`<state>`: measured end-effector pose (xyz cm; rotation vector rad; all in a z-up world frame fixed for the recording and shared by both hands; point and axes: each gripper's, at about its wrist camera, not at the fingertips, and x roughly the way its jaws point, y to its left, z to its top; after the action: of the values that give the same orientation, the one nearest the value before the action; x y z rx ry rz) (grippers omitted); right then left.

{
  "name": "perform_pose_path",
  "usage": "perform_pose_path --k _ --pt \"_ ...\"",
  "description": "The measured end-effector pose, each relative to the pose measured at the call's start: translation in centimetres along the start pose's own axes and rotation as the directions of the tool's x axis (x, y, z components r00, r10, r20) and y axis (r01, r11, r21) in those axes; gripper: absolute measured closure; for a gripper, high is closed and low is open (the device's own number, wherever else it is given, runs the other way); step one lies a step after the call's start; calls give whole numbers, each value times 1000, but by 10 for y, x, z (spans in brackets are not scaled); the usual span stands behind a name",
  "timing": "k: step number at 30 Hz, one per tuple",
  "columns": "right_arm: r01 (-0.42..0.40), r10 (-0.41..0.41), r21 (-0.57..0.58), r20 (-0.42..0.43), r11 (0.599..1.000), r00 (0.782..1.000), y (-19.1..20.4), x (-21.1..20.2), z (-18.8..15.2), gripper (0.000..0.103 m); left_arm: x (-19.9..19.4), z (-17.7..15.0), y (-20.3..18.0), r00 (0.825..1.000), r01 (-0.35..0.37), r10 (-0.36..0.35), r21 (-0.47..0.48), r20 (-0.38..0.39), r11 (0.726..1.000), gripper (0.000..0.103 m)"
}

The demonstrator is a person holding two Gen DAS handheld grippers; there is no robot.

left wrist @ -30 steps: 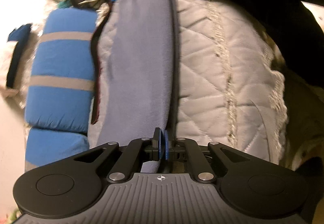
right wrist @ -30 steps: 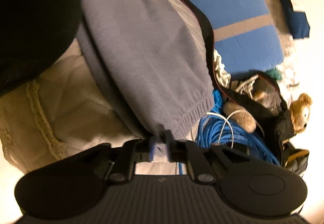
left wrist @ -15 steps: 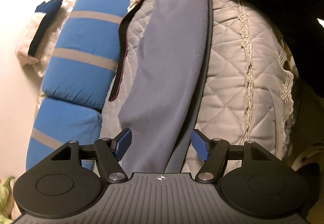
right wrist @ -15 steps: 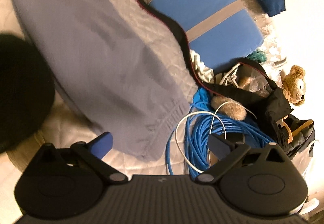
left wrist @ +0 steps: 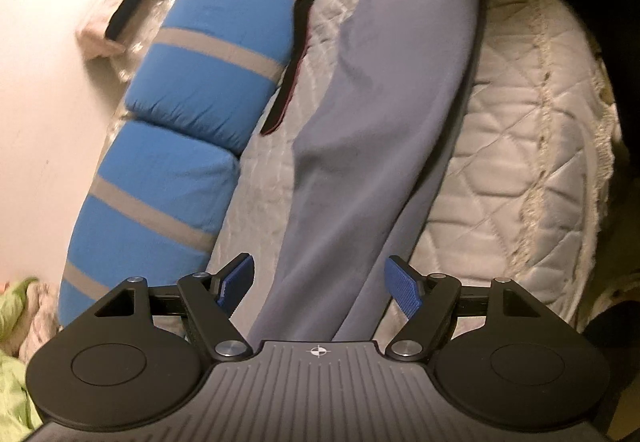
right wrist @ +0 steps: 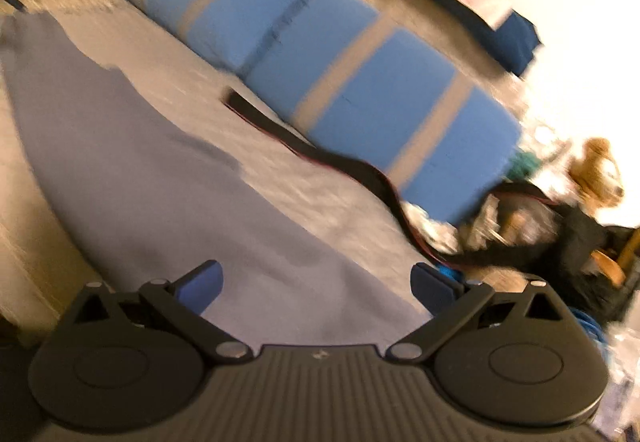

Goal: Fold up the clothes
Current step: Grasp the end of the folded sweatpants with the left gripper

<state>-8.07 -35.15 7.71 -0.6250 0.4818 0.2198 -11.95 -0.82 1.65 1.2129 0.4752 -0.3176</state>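
Observation:
A long grey-blue garment (left wrist: 384,130) lies folded lengthwise on the white quilted bedspread (left wrist: 520,162). My left gripper (left wrist: 320,282) hovers above its near end. The jaws are opening, and the cloth runs below the gap without touching the blue pads (left wrist: 402,288). In the blurred right wrist view the same garment (right wrist: 140,182) stretches away to the left. My right gripper (right wrist: 316,282) stands wide open above the garment's near end, holding nothing.
A blue pillow with grey stripes (left wrist: 208,74) lies along the wall side of the bed, a black strap (right wrist: 320,154) beside it. At the right are a teddy bear (right wrist: 596,174), blue cable (right wrist: 448,274) and a dark clothes pile (right wrist: 580,250). Green cloth (left wrist: 16,322) sits at the lower left.
Both grippers were shut on the garment's ends; they have let go, opened wide and lifted back. The garment now rests flat on the quilt.

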Motion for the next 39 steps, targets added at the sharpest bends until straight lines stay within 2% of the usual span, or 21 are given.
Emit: perform_pose_path --k 5,10,15,19,25,33,35,36,39 --pt "-70 70 6 18 998 997 52 7 31 0 12 -4 -3 999 -32 32 5 -18 999 32" --pt "-146 148 -52 56 988 987 96 12 50 0 29 -9 -6 995 -86 88 50 -48 995 32" --pt "-196 202 -89 63 976 977 126 19 58 0 51 -22 -12 984 -130 147 164 -98 978 32" --pt "-218 226 -112 62 970 972 143 19 59 0 63 -34 -20 983 -86 123 251 -137 964 32" --pt "-249 257 -122 57 961 965 159 21 64 0 65 -43 -29 985 -103 144 352 -91 930 31" --pt "-278 291 -131 90 952 953 176 16 73 0 66 -47 -38 979 -183 203 355 -19 917 31" --pt "-279 293 -135 98 951 951 182 16 74 0 65 -46 -37 977 -197 212 331 -10 923 32" --pt "-275 290 -143 101 951 952 186 17 75 0 64 -45 -36 976 -204 217 319 -6 926 34" --pt "-253 278 -183 127 950 952 199 17 80 0 63 -41 -31 974 -212 225 291 -11 933 70"
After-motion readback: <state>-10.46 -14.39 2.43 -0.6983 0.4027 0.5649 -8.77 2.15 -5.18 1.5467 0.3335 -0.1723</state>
